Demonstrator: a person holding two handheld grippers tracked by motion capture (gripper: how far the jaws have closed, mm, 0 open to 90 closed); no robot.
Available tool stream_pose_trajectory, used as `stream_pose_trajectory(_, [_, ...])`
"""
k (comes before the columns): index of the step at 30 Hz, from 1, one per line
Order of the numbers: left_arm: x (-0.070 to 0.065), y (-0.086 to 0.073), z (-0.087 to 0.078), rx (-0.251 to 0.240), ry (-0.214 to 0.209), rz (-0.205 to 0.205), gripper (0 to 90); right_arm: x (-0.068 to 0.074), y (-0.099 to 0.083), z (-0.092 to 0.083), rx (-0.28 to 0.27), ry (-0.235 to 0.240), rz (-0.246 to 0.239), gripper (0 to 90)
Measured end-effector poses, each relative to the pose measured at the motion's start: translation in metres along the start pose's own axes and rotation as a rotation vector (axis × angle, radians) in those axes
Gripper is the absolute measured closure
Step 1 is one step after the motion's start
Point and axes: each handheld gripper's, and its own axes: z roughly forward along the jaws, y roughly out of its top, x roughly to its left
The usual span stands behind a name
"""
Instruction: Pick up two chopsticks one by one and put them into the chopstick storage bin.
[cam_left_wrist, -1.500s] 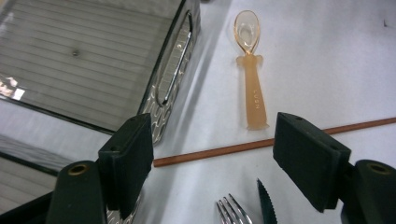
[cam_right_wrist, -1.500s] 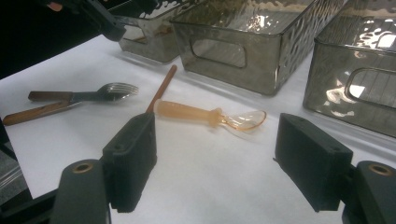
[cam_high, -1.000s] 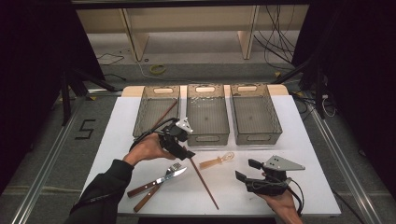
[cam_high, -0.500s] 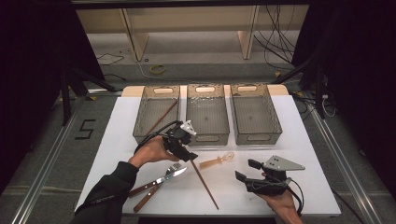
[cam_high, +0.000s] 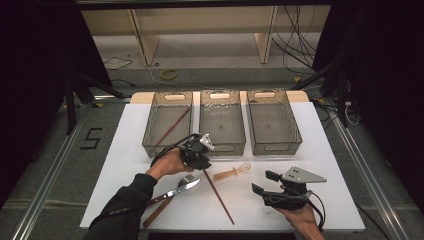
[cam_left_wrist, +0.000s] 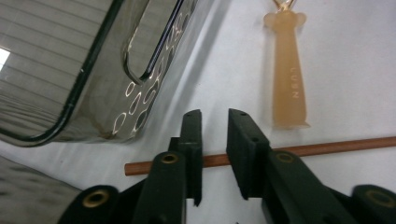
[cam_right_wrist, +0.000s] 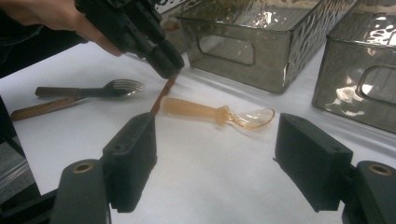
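The left gripper (cam_left_wrist: 215, 135) had just been closing and seemingly pinched the chopstick (cam_left_wrist: 327, 147) near the left bin (cam_high: 167, 122).

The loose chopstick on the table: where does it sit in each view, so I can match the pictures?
High view: chopstick runs diagonally, centre of table, top end under left gripper.
Left gripper view: crosses low, between the jaws.
Right gripper view: short stretch below left gripper.
Shared landmark: amber spoon, beside it.

White table (cam_high: 325, 150) bears three bins (cam_high: 222, 121), chopstick (cam_high: 220, 192), spoon (cam_high: 234, 172), fork (cam_high: 172, 190), perhaps a knife (cam_high: 157, 214).
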Motion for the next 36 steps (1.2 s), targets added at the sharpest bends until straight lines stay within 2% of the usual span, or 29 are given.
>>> stream_pose_trajectory(3, [0.003,-0.002,0.005,-0.003,0.0,0.007,81.3,0.0,0.0,0.0,0.0,0.001,0.0,30.1])
stream_pose_trajectory(9, [0.01,-0.007,0.013,0.022,0.013,-0.026,85.8,0.0,0.0,0.0,0.0,0.001,0.0,30.1])
stream_pose_trajectory(11, [0.013,-0.008,0.013,0.011,0.006,-0.042,86.3,0.0,0.0,0.0,0.0,0.003,0.001,30.1])
stream_pose_trajectory(20, [0.017,-0.011,0.008,0.062,0.013,-0.056,88.3,0.0,0.0,0.0,-0.001,0.003,0.002,30.1])
stream_pose_trajectory(27, [0.022,-0.021,0.001,0.096,0.016,-0.084,88.6,-0.001,0.0,0.0,-0.001,0.002,0.005,30.1])
stream_pose_trajectory(36, [0.025,-0.029,-0.004,0.114,0.015,-0.12,88.8,-0.001,0.0,-0.001,-0.001,0.0,0.004,30.1])
